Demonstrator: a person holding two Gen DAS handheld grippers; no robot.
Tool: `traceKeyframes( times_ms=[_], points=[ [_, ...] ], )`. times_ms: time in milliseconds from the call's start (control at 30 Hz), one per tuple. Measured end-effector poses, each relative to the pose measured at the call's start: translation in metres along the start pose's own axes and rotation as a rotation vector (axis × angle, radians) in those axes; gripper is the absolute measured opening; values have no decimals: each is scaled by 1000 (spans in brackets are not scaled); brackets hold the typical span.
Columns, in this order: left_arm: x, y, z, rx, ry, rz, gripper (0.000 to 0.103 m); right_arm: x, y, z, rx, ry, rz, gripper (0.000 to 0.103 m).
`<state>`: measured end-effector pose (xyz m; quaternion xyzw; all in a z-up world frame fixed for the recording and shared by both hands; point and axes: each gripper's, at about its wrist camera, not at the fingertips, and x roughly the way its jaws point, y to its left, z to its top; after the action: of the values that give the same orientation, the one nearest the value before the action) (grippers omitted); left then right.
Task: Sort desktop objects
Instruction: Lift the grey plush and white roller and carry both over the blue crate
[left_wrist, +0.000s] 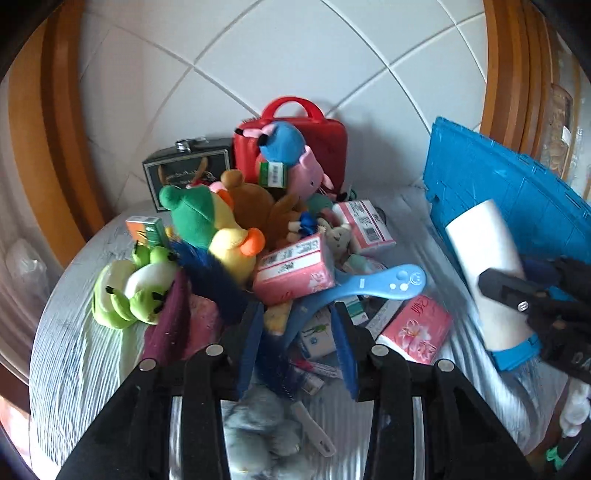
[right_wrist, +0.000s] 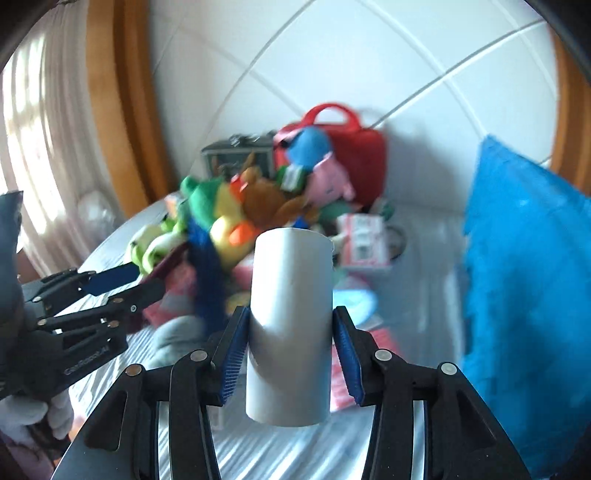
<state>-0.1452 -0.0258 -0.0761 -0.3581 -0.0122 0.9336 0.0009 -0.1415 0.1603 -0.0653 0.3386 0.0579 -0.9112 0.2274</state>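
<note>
A heap of objects lies on the striped table (left_wrist: 74, 354): plush toys such as a green-hooded yellow duck (left_wrist: 221, 229) and a green frog (left_wrist: 129, 291), pink tissue packs (left_wrist: 295, 269), a light blue plastic handle (left_wrist: 376, 286) and a dark blue furry piece (left_wrist: 218, 284). My left gripper (left_wrist: 299, 328) is open over the near side of the heap, empty. My right gripper (right_wrist: 290, 328) is shut on a white cylinder (right_wrist: 291, 321) and holds it upright above the table; the cylinder also shows in the left wrist view (left_wrist: 487, 258).
A blue plastic crate (left_wrist: 509, 188) stands at the right, also seen blurred in the right wrist view (right_wrist: 524, 280). A red case (left_wrist: 325, 147) and a dark box (left_wrist: 184, 173) stand against the tiled wall behind the heap. Wooden frames flank both sides.
</note>
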Motion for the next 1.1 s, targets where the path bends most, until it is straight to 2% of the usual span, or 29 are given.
traceKeyframes(
  times_ms=[67, 133, 400, 667, 800, 933, 1000, 1100],
  points=[
    [10, 3, -6, -23, 35, 18, 43, 1, -8, -8, 7, 19, -12, 45],
    [24, 9, -19, -31, 95, 49, 69, 10, -14, -19, 24, 58, 4, 45],
    [69, 52, -89, -50, 314, 173, 71, 85, -9, -97, 51, 320, 73, 45],
    [129, 66, -131, -61, 491, 173, 71, 138, 6, -142, 38, 482, 70, 45],
    [139, 72, -135, -110, 490, 129, 75, 147, 9, -147, 40, 507, 50, 46],
    [146, 83, -141, -169, 511, 100, 95, 151, 9, -148, 42, 524, 30, 50],
    [148, 87, -145, -184, 512, 82, 99, 154, 9, -150, 47, 534, 18, 51],
    [146, 84, -147, -161, 494, 76, 100, 159, 9, -155, 51, 558, 9, 51]
  ],
)
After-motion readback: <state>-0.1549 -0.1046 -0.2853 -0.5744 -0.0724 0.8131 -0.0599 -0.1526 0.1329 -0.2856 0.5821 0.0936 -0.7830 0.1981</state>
